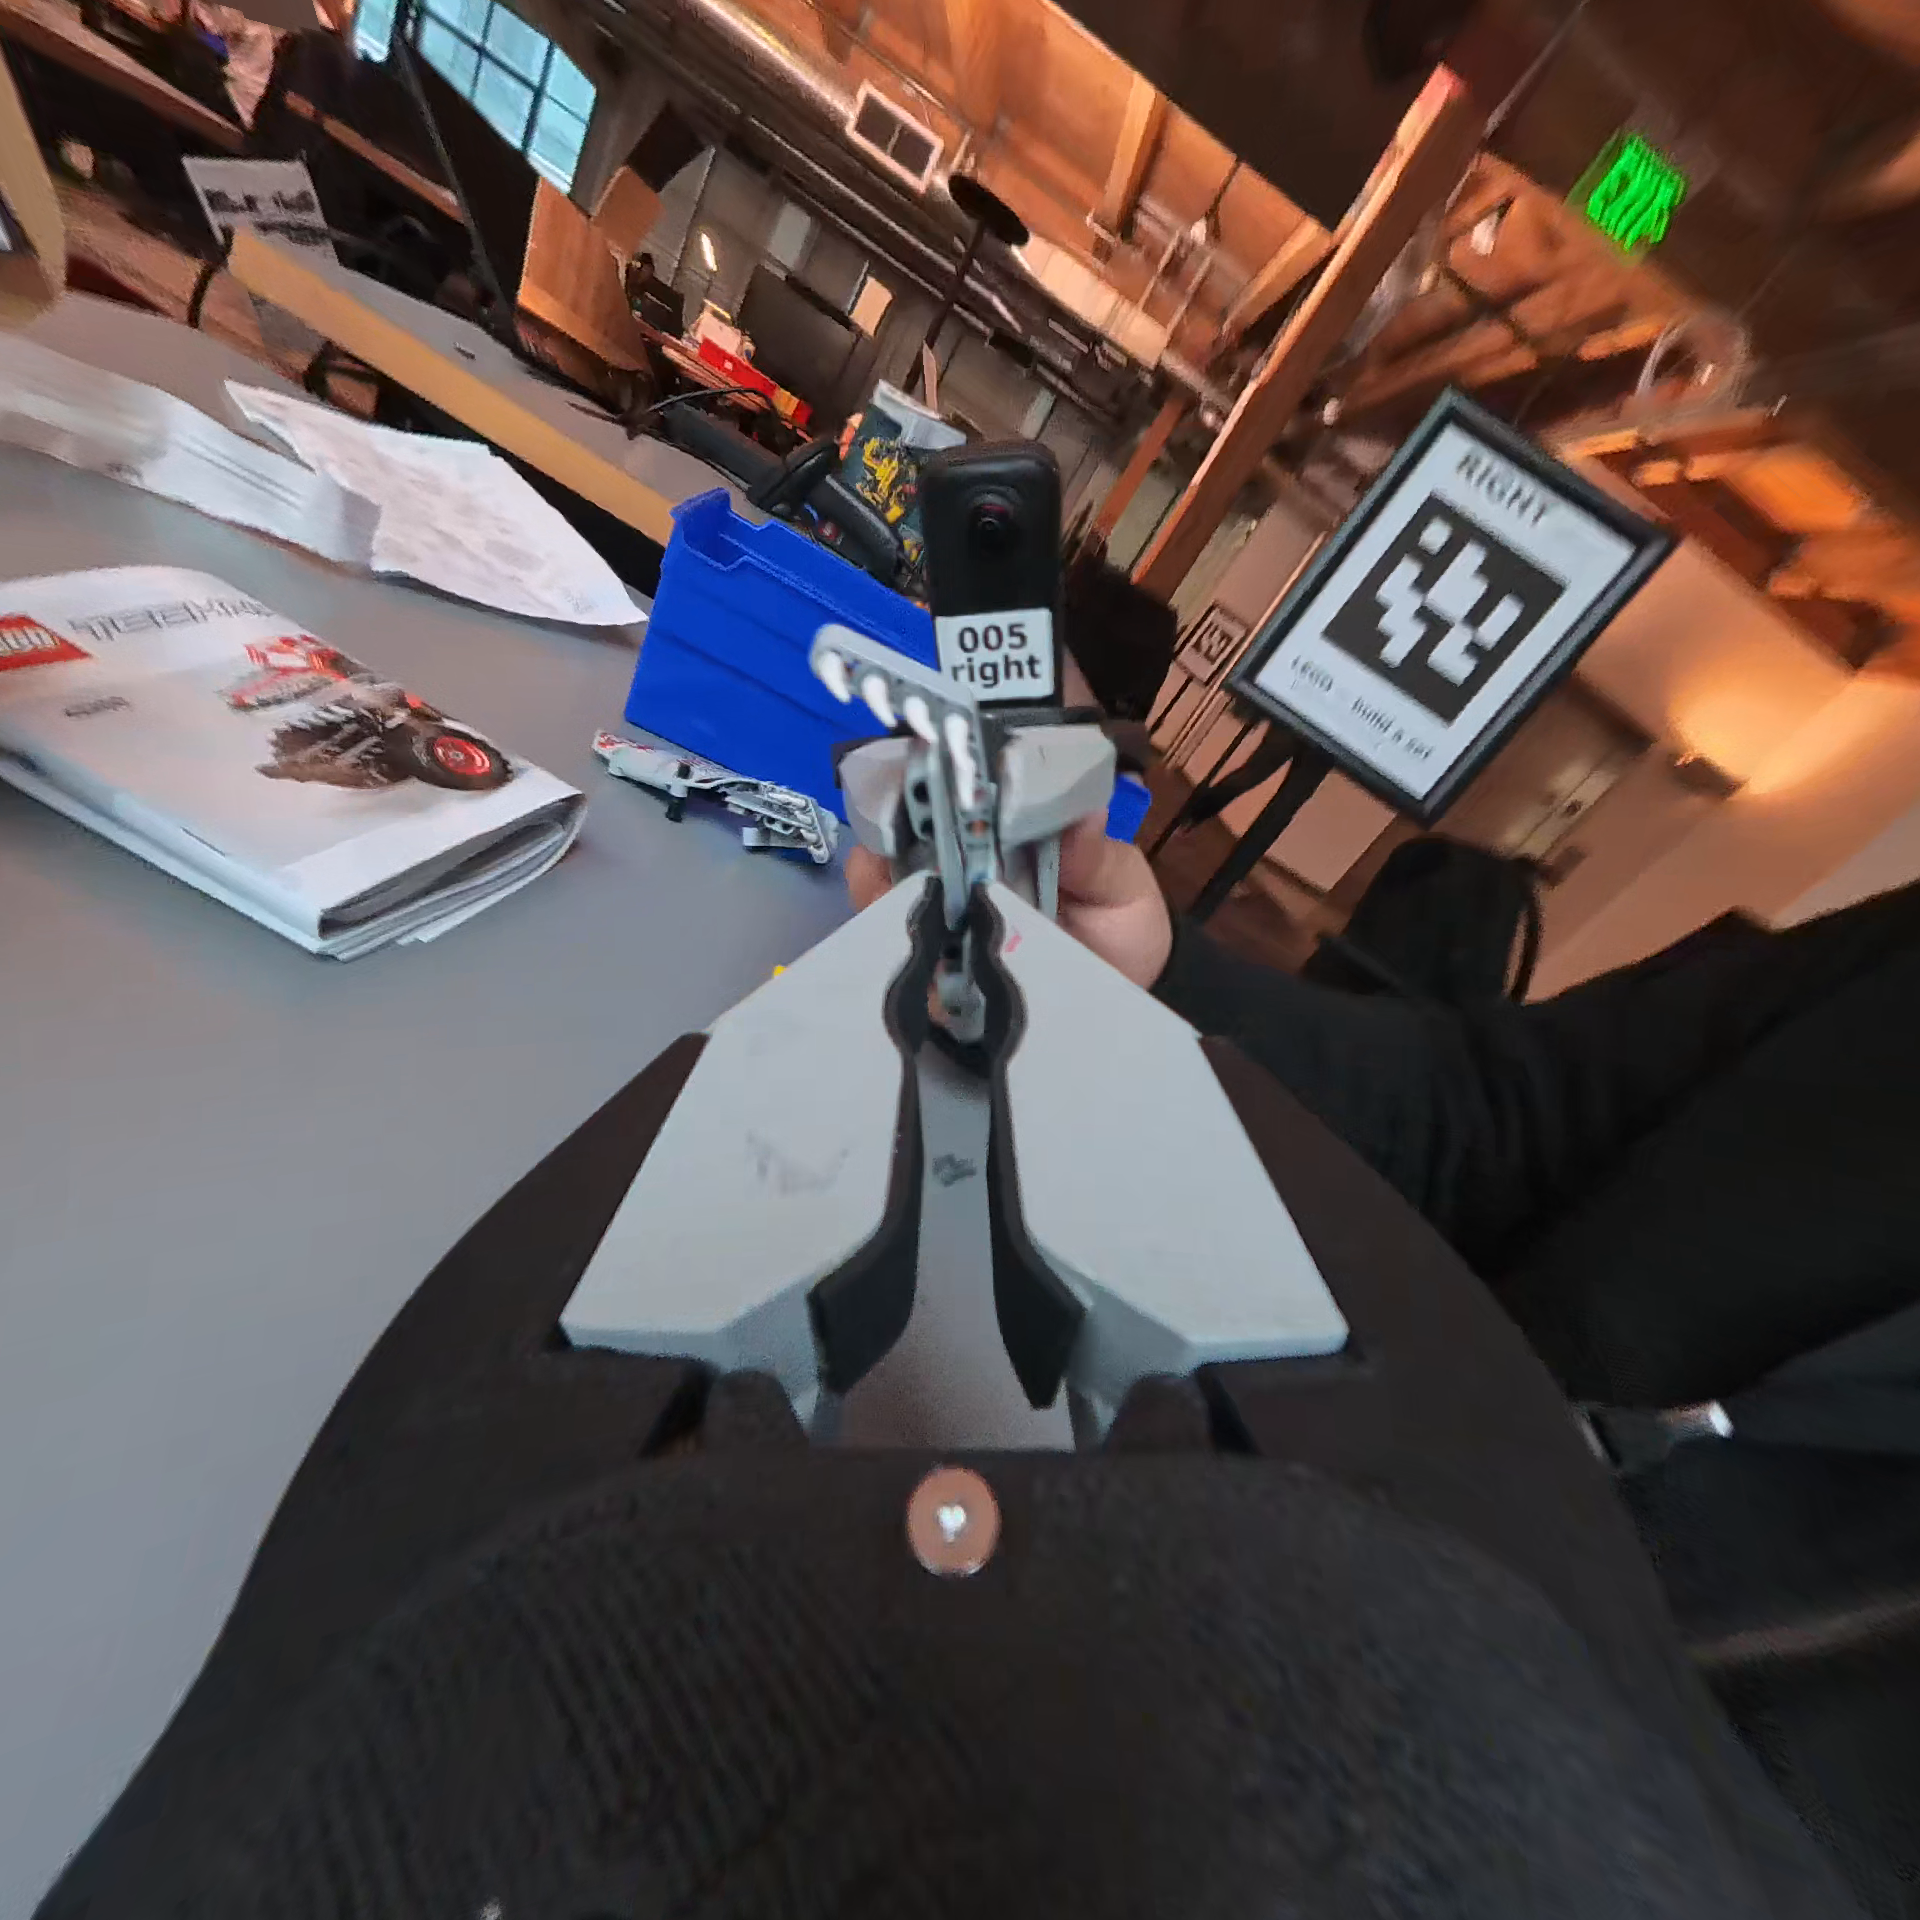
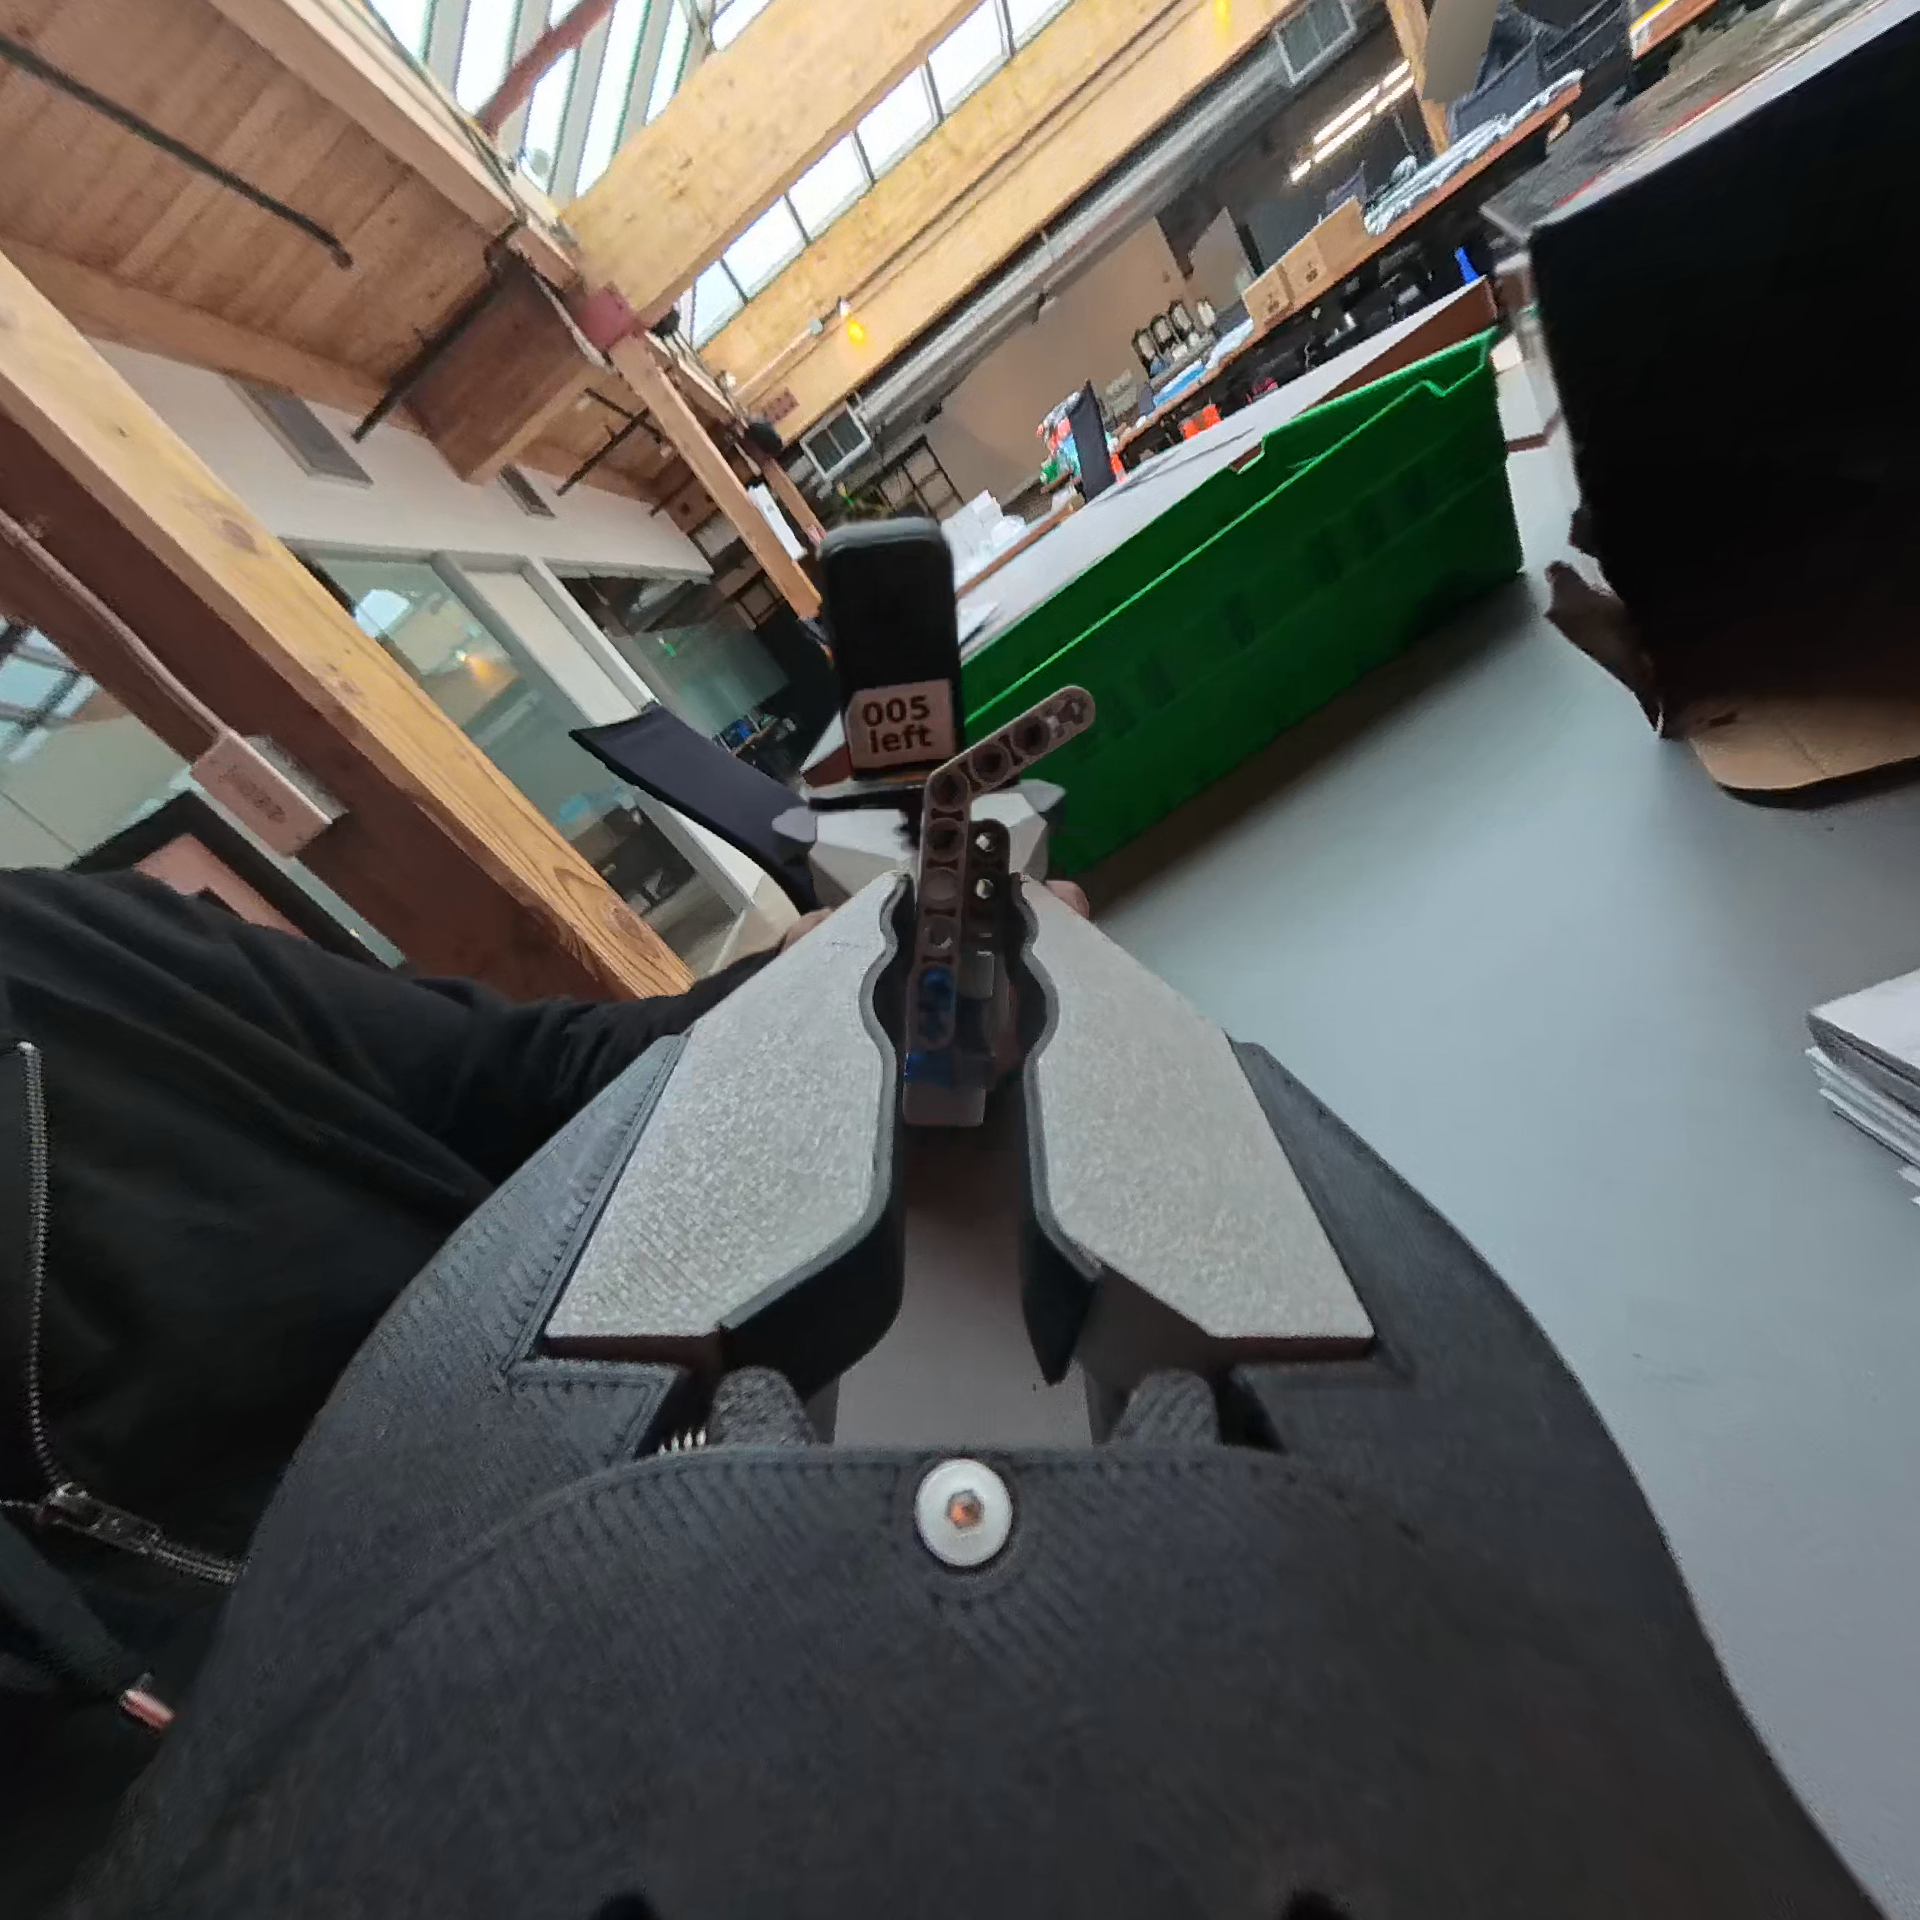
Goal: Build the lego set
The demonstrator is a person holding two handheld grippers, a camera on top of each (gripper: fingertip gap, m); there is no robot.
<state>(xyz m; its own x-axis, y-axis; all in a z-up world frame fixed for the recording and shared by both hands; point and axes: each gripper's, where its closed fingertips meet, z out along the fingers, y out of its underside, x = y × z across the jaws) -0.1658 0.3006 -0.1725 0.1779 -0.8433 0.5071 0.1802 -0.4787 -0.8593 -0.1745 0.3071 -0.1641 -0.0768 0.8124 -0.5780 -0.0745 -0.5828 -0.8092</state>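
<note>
I hold the small grey angled lego beam assembly (image 1: 940, 790) off the grey table (image 1: 208, 1143), pinched between both tools at once: the left gripper (image 1: 951, 935) is clenched on its near end, and the right gripper (image 2: 961, 971) is clenched on it from the opposite side, the two tools facing each other tip to tip. In the right wrist view the assembly shows a bent perforated beam (image 2: 997, 758) rising past the fingertips, a second short beam beside it, and a blue pin (image 2: 933, 997) low on the near side. To do this step well, I judge that I should keep one tool firm as the anchor, press only along the axis of the pin holes, and avoid twisting, since the thin beams could lever out of the pads. Any regrasp should be done one tool at a time. A further loose grey lego sub-assembly (image 1: 717, 790) lies on the table beside the folded instruction booklet (image 1: 260, 748). The blue plastic bin (image 1: 748, 644) stands behind it; its contents are hidden by its wall. The green plastic crate (image 2: 1299, 603) stands well apart on the table; I cannot see inside it.
</note>
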